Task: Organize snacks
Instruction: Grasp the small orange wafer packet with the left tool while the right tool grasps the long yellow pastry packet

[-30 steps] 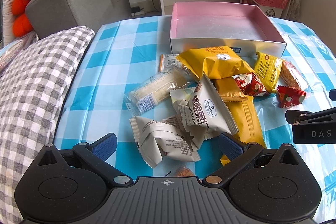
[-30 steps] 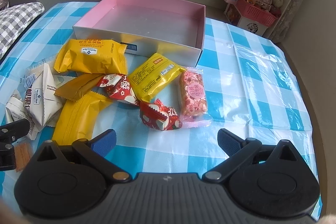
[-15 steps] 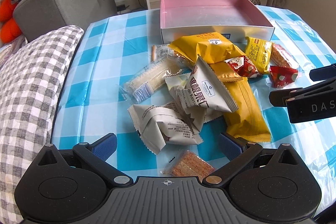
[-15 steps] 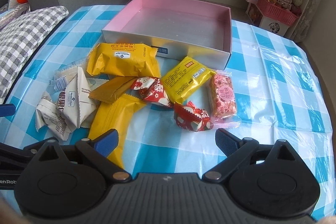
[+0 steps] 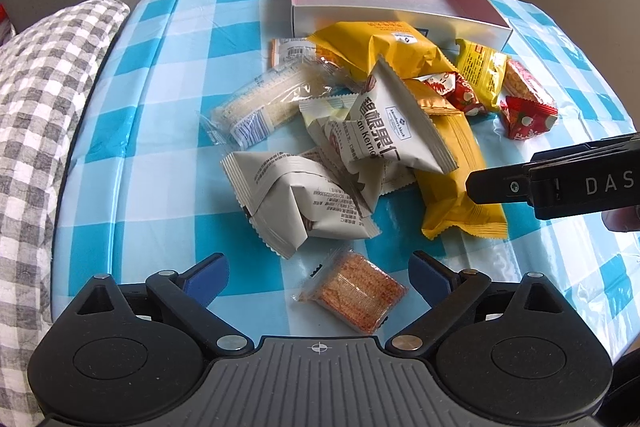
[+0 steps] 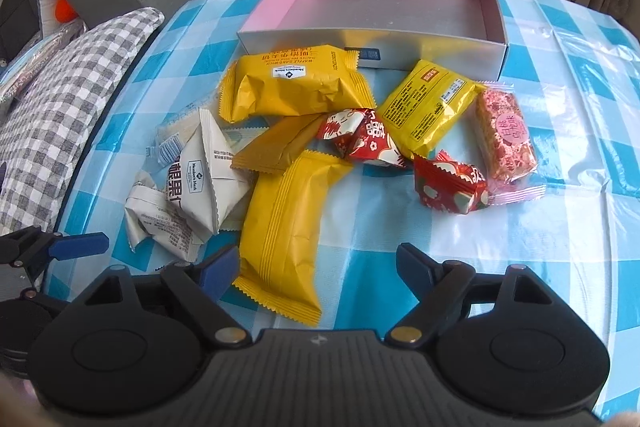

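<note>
Fingers (image 5: 208, 277) of the left gripper (image 5: 318, 277) stand spread wide with nothing between the blue pads but air; they hover low over the near part of the table (image 5: 160, 107). Just ahead of them, slightly right of centre, lies a small clear-wrapped orange cracker (image 5: 354, 293), touching neither pad. Beyond it sits a crumpled white packet (image 5: 296, 203), and past that a second white packet with dark lettering (image 5: 394, 131) leans on the heap.

On the right gripper (image 6: 316, 269) the fingers (image 6: 416, 267) are likewise wide apart and grip nothing. The long yellow packet (image 6: 284, 227) reaches in between them, its lower end close against the left-hand pad; whether it actually touches is hard to say from this angle.

Most snacks crowd together mid-table: a big yellow waffle packet (image 6: 296, 83) lies against the front wall of the pink box (image 6: 372, 43), a smaller yellow packet (image 6: 430, 107) beside it, two red wrapped sweets (image 6: 366, 139) (image 6: 450, 183), and a pink rice bar (image 6: 506, 135) at the heap's right side. The box sits at the far end of the table with its open floor showing.

Bare checked cloth lies open to the right of the pink bar and in front of the right gripper's right finger. A grey checked cushion (image 5: 36, 115) hugs the table's left edge.
</note>
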A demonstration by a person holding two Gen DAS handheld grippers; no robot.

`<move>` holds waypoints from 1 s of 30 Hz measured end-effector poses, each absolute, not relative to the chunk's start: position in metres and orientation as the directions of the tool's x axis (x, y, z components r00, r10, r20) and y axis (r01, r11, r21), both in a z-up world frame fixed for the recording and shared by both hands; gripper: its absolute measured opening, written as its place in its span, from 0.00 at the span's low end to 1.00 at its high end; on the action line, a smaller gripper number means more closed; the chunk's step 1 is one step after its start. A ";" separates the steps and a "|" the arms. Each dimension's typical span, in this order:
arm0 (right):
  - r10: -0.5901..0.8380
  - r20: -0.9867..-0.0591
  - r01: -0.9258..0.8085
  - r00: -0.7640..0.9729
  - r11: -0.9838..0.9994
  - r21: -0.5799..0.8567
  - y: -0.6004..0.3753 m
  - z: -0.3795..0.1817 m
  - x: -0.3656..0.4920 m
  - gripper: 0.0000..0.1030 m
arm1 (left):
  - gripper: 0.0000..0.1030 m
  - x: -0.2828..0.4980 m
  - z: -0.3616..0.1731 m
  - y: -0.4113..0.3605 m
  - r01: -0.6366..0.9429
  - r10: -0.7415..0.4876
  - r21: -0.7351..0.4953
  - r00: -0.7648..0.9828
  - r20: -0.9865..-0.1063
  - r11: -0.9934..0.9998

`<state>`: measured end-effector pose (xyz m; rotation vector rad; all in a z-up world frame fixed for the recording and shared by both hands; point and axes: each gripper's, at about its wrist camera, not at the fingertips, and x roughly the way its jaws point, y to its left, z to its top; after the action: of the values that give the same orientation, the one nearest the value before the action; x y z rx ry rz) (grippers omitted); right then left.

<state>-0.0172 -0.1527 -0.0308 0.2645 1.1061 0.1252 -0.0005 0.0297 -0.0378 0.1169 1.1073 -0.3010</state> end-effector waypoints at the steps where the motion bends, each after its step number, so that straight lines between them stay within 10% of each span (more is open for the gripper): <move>1: 0.244 -0.864 0.037 0.440 0.957 0.289 -0.152 -0.032 -0.016 0.79 | 0.90 0.000 -0.041 0.030 0.290 -0.178 -0.059 0.402 -0.898 0.955; 9: 0.292 -0.875 0.048 0.385 0.941 0.335 -0.139 -0.047 -0.005 0.70 | 0.76 -0.003 -0.043 0.024 0.331 -0.204 -0.073 0.383 -0.901 0.941; 14: 0.292 -0.883 0.045 0.368 0.943 0.331 -0.139 -0.051 -0.006 0.48 | 0.72 -0.006 -0.046 0.018 0.395 -0.241 -0.090 0.351 -0.905 0.914; 20: 0.256 -0.897 0.067 0.360 0.952 0.298 -0.153 -0.049 -0.013 0.45 | 0.72 -0.014 -0.052 0.007 0.471 -0.242 -0.065 0.324 -0.915 0.880; 30: 0.255 -0.895 0.035 0.366 0.957 0.288 -0.147 -0.052 -0.008 0.43 | 0.44 -0.017 -0.052 -0.002 0.484 -0.204 0.002 0.372 -0.906 0.875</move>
<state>-0.0080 -0.1467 -0.0515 0.2770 1.1914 0.1440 -0.0174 -0.0017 -0.0522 0.2875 1.1068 -0.4484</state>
